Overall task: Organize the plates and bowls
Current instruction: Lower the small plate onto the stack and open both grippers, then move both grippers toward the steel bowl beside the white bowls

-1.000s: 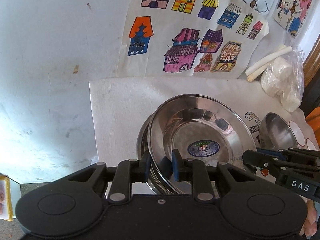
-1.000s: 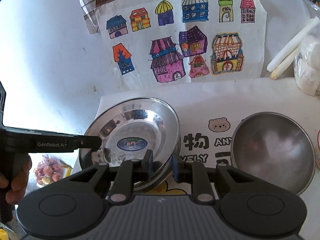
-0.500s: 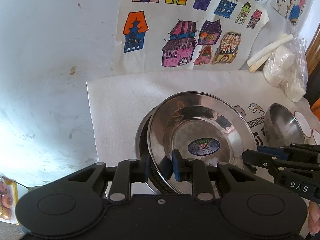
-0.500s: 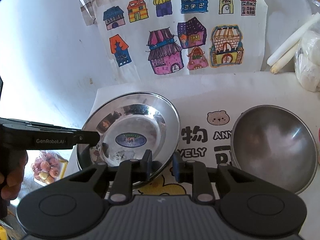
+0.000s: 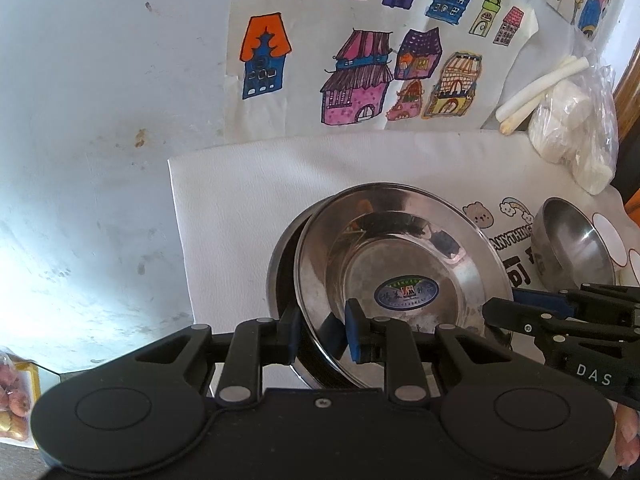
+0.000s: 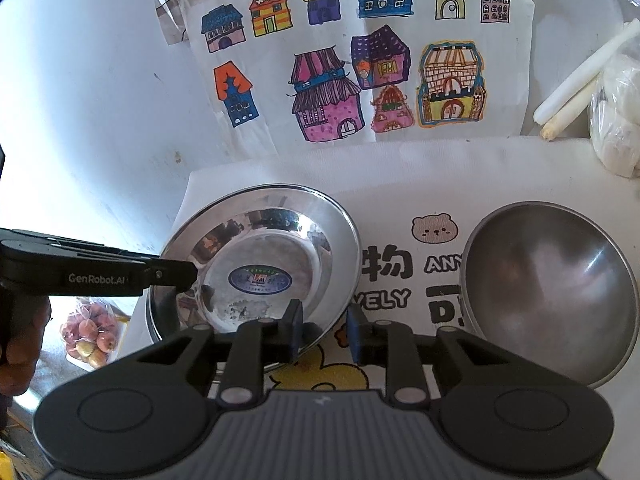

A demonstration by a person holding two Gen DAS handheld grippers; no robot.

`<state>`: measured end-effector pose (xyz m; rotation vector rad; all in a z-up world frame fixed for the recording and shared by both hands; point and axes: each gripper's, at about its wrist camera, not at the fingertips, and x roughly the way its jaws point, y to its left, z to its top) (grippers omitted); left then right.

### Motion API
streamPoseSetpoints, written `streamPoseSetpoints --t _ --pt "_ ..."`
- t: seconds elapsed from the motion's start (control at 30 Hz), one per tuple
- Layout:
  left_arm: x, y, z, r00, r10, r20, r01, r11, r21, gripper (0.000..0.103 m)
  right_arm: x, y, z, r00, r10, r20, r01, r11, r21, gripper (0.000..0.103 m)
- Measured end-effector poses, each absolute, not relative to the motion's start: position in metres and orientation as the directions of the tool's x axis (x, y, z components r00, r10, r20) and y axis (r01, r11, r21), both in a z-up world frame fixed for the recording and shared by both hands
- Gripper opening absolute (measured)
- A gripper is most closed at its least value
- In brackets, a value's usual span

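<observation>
**Left wrist view.**
- Left claw [image 5: 322, 330] narrow, set astride the near rim of the steel plate [image 5: 400, 264]. One pad outside the rim, the other over the plate's inner slope. Cannot tell whether the pads press on the metal.
- Plate tilted and shifted to the right on a second steel dish [image 5: 280, 276]. Only the left edge and dark inside of that dish visible.
- Both on a white printed mat [image 5: 240, 208] lying on the pale surface [image 5: 80, 120].
- Steel bowl [image 5: 572, 248] at far right on the same mat, apart from the plate, partly cut off by the right claw [image 5: 492, 312], whose tip sits at the plate's right rim.
- Beyond the mat: sheet of coloured house drawings [image 5: 360, 60], two white sticks [image 5: 540, 84], clear bag of white lumps [image 5: 568, 120].

**Right wrist view.**
- Right claw [image 6: 322, 334] narrow, straddling the plate's [image 6: 260, 248] near right rim. One pad over the plate, the other over the mat [image 6: 400, 168], with a strip of mat showing between that pad and the rim. Not clamped.
- Blue oval sticker in the plate's centre.
- Bowl [image 6: 548, 292] seen almost whole here, upright, dull inside, well right of the plate.
- Left claw [image 6: 188, 274] entering from the left, tip at the plate's left rim, with a hand [image 6: 20, 340] on its grip.
- Lower dish barely visible in this view.
- Bag of red and yellow fruit [image 6: 92, 336] below the surface edge, clearer here than in the other view.
</observation>
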<state>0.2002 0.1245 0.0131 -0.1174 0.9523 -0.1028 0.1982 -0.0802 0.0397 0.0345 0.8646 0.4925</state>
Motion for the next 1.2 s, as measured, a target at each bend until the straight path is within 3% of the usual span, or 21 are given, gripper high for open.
streamPoseSetpoints --t 0.53,0.67,0.73,0.77,0.87,1.0,1.2 --pt "0.197 0.124 0.020 0.589 -0.128 -0.798 0.046 0.991 -0.124 0.031 0.198 -0.081 0.044 0.554 0.436 -0.709 -0.414 0.883 0.219 0.034" --pt "0.193 0.124 0.027 0.625 -0.071 -0.777 0.031 0.997 -0.066 0.053 0.197 -0.083 0.047 0.559 0.443 -0.701 -0.417 0.881 0.224 0.034" --pt "0.191 0.126 0.031 0.643 -0.054 -0.764 0.028 0.999 -0.047 0.055 0.196 -0.085 0.047 0.562 0.444 -0.698 -0.419 0.880 0.223 0.036" --pt "0.191 0.127 0.033 0.647 -0.051 -0.760 0.026 0.999 -0.046 0.058 0.196 -0.086 0.047 0.564 0.445 -0.696 -0.419 0.880 0.224 0.038" --pt "0.188 0.129 0.038 0.674 -0.030 -0.738 0.003 0.999 -0.038 0.084 0.193 -0.093 0.048 0.577 0.459 -0.676 -0.416 0.877 0.241 0.057" --pt "0.183 0.125 0.045 0.707 -0.032 -0.707 -0.007 0.999 -0.052 0.093 0.183 -0.105 0.050 0.609 0.465 -0.642 -0.409 0.878 0.248 0.080" --pt "0.178 0.107 0.048 0.735 -0.079 -0.673 0.012 0.995 -0.103 0.102 0.156 -0.122 0.059 0.672 0.452 -0.587 -0.409 0.887 0.215 0.099"
